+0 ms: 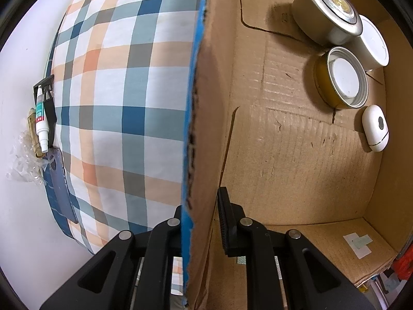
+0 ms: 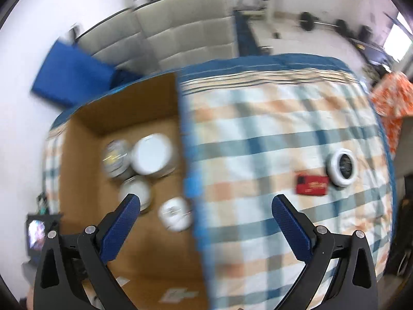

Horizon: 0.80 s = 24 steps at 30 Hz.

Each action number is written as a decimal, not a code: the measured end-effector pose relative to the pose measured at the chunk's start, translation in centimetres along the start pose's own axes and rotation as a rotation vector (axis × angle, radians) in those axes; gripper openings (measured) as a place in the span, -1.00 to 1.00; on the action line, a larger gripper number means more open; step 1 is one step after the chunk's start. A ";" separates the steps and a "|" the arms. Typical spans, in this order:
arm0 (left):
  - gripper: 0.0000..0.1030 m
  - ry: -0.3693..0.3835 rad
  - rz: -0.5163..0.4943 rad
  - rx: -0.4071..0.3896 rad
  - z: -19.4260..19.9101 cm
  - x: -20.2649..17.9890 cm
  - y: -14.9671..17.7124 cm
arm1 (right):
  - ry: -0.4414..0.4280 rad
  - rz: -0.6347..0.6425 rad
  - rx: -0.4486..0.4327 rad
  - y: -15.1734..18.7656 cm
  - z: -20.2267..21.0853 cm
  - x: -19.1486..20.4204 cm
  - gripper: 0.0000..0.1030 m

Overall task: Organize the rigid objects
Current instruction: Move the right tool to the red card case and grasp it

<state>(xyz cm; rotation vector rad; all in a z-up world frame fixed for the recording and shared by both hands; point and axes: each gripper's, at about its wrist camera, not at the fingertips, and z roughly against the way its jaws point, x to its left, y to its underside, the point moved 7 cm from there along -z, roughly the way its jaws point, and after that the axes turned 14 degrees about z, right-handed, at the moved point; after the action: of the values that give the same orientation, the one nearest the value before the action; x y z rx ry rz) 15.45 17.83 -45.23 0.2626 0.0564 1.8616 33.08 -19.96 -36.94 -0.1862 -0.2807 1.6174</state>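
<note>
While the left gripper pinches the cardboard box wall, the right gripper hangs empty, jaws wide. Red packet, long axis left-right (ring-shaped object touching), lies right of jaws, farther off on the checked cloth.

Black linkage-arm left claw with silver rivets; right claw with blue ribbed pads.

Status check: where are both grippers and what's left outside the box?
Left gripper shut on brown cardboard box wall. Right gripper open, empty, above box edge. Red flat packet and white round ring-shaped device on checked cloth. Nothing blocking.
</note>
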 end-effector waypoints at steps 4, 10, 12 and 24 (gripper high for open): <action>-0.78 0.000 0.002 0.000 0.0 0.1 0.0 | 0.044 -0.213 0.080 2.1 -2.8 -7.9 1.00; -0.78 -0.005 0.002 0.000 0.0 0.1 0.0 | 0.088 -0.376 0.186 5.1 -7.3 -15.5 1.00; -0.78 -0.004 0.003 0.001 0.0 0.1 -0.1 | 0.103 -0.374 0.196 5.5 -8.4 -16.4 1.00; -0.78 -0.003 0.015 0.003 -0.1 0.6 -0.1 | 0.133 -0.371 0.286 6.3 -15.0 -18.7 0.95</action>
<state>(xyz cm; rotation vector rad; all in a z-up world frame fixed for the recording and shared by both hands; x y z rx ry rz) 15.36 18.43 -45.27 0.2685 0.0559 1.8762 32.69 -37.92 -53.99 -0.0192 0.0211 1.2527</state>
